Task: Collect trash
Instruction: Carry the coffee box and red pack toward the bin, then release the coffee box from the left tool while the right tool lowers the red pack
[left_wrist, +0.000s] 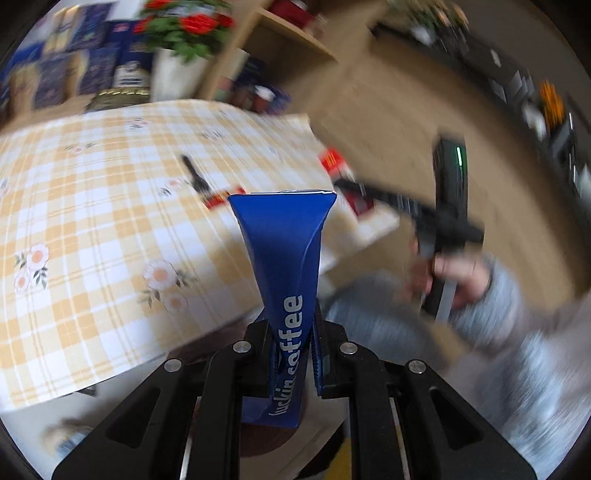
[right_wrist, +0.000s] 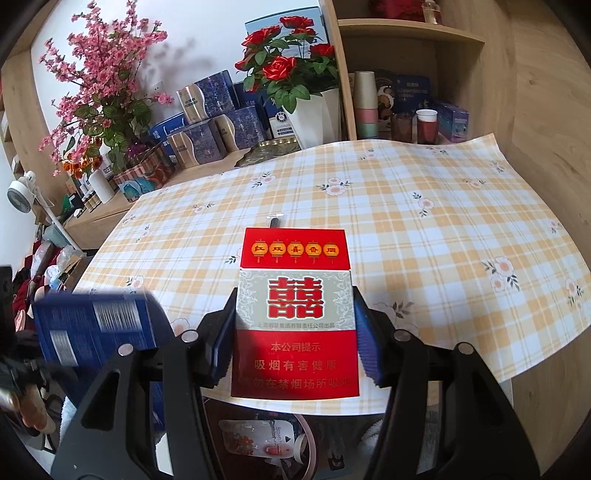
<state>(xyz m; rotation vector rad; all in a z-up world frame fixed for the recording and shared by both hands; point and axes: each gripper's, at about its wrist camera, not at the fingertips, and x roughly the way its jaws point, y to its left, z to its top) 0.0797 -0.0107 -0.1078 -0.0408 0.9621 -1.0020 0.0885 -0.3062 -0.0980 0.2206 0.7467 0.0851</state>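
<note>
A checked yellow tablecloth (right_wrist: 424, 221) with flower prints covers the table. Behind it stand red roses in a white pot (right_wrist: 314, 114), a spray of pink blossoms (right_wrist: 99, 74), blue gift boxes (right_wrist: 218, 122) and wooden shelves (right_wrist: 410, 29) holding stacked cups (right_wrist: 365, 107).

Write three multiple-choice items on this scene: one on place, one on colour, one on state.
1. Where is the dark stick-like item?
A. on the tablecloth
B. on the shelf
C. in a cup

2. What colour is the sleeve in the left gripper?
A. green
B. blue
C. yellow

3. The right gripper is:
A. wide open, empty
B. shut on the pack
C. shut on a flower

A: it lies on the plaid cloth. B: the sleeve is blue with white lettering. B: both pads press the pack's sides.
</note>
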